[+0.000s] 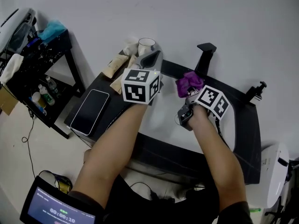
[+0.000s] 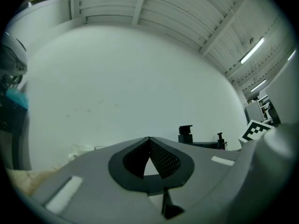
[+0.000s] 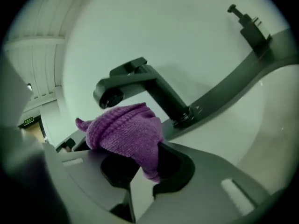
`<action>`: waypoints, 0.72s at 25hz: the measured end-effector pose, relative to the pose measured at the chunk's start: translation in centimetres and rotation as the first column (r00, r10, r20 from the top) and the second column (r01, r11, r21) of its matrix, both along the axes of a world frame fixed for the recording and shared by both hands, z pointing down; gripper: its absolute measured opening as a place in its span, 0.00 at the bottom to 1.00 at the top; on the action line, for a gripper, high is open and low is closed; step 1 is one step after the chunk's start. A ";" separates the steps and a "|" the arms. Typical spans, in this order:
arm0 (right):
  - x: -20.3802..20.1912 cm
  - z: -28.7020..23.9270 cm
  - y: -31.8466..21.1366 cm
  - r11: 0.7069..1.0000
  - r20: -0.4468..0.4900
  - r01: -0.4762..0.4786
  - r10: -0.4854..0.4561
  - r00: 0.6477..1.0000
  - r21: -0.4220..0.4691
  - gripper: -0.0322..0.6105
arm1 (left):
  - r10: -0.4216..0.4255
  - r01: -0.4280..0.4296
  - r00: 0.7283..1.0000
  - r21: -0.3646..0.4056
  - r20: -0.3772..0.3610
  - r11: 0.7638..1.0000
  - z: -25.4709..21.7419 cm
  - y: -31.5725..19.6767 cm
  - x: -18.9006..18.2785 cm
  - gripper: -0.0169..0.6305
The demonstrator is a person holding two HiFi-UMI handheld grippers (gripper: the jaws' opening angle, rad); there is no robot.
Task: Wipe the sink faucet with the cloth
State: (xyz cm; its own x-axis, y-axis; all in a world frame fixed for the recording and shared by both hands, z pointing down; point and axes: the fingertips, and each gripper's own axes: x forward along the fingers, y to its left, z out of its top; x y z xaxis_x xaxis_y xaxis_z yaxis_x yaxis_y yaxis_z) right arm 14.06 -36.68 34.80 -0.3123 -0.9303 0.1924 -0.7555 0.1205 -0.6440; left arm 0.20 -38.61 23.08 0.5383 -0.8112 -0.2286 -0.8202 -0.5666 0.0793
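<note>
The black faucet (image 1: 205, 55) stands at the back of the black sink counter (image 1: 243, 125), against the white wall. A purple knitted cloth (image 1: 189, 82) is bunched in my right gripper (image 1: 190, 91), which is shut on it just in front of and below the faucet spout. In the right gripper view the cloth (image 3: 126, 132) covers the jaw tips, a short way from the spout (image 3: 110, 94) of the faucet and apart from it. My left gripper (image 1: 153, 57) is shut and holds nothing, raised left of the faucet (image 2: 185, 133).
A phone (image 1: 89, 111) lies on the counter's left end, with packets (image 1: 114, 65) and a white cup (image 1: 146, 44) behind it. A small black lever (image 1: 258, 88) stands at the counter's right. A black shelf (image 1: 37, 73) is at the far left. The white basin (image 3: 261, 120) lies below the faucet.
</note>
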 end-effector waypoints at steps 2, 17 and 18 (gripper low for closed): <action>-3.1 0.7 -0.7 0.999 -0.032 0.038 -0.039 0.999 -0.019 0.15 | -0.005 0.005 1.000 0.017 -0.013 1.000 -1.0 0.1 -1.4 0.05; -2.6 -9.6 -6.3 0.833 0.352 -0.449 0.334 0.874 0.324 0.15 | -0.126 0.133 0.954 0.008 -0.271 0.991 -3.3 1.0 -6.9 0.05; -2.4 -9.6 -6.4 0.827 0.369 -0.464 0.343 0.864 0.317 0.15 | -0.119 0.127 0.956 0.013 -0.268 0.992 -3.4 1.0 -6.7 0.05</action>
